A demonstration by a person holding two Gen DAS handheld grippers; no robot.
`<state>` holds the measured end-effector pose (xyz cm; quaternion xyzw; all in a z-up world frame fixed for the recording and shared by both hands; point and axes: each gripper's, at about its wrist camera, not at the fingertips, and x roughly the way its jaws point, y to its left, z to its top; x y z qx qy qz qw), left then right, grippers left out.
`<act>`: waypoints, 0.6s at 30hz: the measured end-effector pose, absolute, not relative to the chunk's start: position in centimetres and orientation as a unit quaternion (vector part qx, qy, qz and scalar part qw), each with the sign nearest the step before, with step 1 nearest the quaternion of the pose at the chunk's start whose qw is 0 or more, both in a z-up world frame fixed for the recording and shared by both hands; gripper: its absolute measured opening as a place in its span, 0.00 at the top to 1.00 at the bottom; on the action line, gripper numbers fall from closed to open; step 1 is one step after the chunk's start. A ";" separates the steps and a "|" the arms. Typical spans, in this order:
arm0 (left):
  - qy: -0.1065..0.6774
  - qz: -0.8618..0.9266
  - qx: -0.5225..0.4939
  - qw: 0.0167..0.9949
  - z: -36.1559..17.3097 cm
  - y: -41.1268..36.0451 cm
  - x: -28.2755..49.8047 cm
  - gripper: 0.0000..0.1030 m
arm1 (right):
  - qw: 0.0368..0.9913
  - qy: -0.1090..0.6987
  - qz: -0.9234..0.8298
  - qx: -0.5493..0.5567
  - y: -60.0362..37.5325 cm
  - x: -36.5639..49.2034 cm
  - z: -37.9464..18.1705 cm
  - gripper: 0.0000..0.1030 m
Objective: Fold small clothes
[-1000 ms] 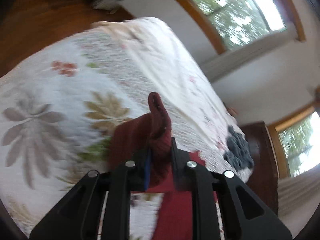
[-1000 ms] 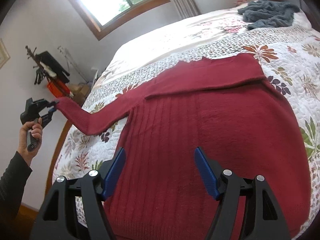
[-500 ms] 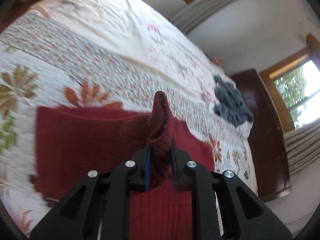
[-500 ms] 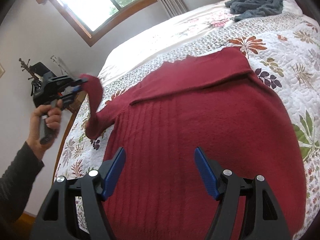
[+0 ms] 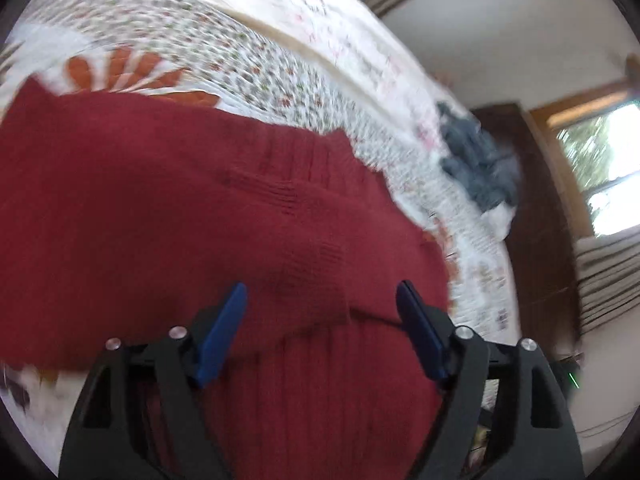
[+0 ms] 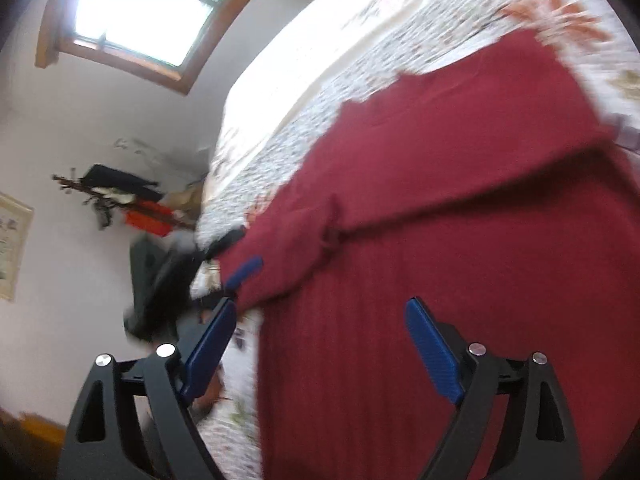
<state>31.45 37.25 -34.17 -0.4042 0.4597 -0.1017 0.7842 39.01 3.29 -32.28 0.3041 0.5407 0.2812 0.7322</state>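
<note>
Both views are motion-blurred. A ribbed red knit sweater (image 5: 200, 208) lies flat on the floral quilt (image 5: 240, 52), filling mid-frame, edges cropped. Left gripper (image 5: 320, 300) and right gripper (image 6: 320, 316) gape apart, empty, above it. A grey garment (image 5: 480, 168) sits upper right.

home bedroom | floral quilted bed (image 5: 248, 36) | wood-framed window (image 6: 132, 12) | curtains (image 5: 600, 256)

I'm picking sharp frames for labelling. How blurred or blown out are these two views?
Left wrist view: motion smear across the floral quilt and dark red knit sweater; left gripper itself sharp; window overexposed. Right wrist view: heavier smear on the quilt and sweater edges, window blown white, right gripper crisp. Both bend strongly at the fisheye rim.
</note>
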 end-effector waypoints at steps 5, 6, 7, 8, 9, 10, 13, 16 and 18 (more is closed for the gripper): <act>0.439 -0.067 -0.427 0.788 -33.4 39.4 23.6 0.18 | 0.654 0.603 0.299 0.346 8.3 46.8 -37.5 0.33; 0.440 -0.056 -0.430 0.786 -33.6 39.9 21.5 0.18 | 0.652 0.610 0.293 0.342 8.8 47.5 -38.1 0.34; 0.440 -0.049 -0.432 0.786 -33.8 40.2 20.2 0.18 | 0.654 0.618 0.284 0.331 9.4 48.3 -38.7 0.34; 0.439 -0.037 -0.436 0.785 -34.0 40.6 18.6 0.18 | 0.657 0.625 0.273 0.319 10.1 49.1 -39.4 0.34; 0.438 -0.032 -0.441 0.783 -34.1 41.0 17.6 0.16 | 0.657 0.628 0.273 0.315 10.5 49.3 -39.6 0.34; 0.435 -0.026 -0.452 0.778 -34.3 41.4 16.2 0.16 | 0.653 0.633 0.276 0.311 11.0 49.6 -39.9 0.34; 0.437 -0.016 -0.470 0.767 -35.0 42.4 13.9 0.16 | 0.657 0.642 0.275 0.285 12.2 49.9 -39.9 0.34; 0.438 -0.008 -0.487 0.756 -35.7 43.2 12.5 0.16 | 0.650 0.651 0.277 0.278 12.8 50.2 -39.9 0.38; 0.437 -0.008 -0.490 0.754 -35.7 43.5 11.9 0.16 | 0.642 0.657 0.284 0.273 13.4 50.6 -39.8 0.49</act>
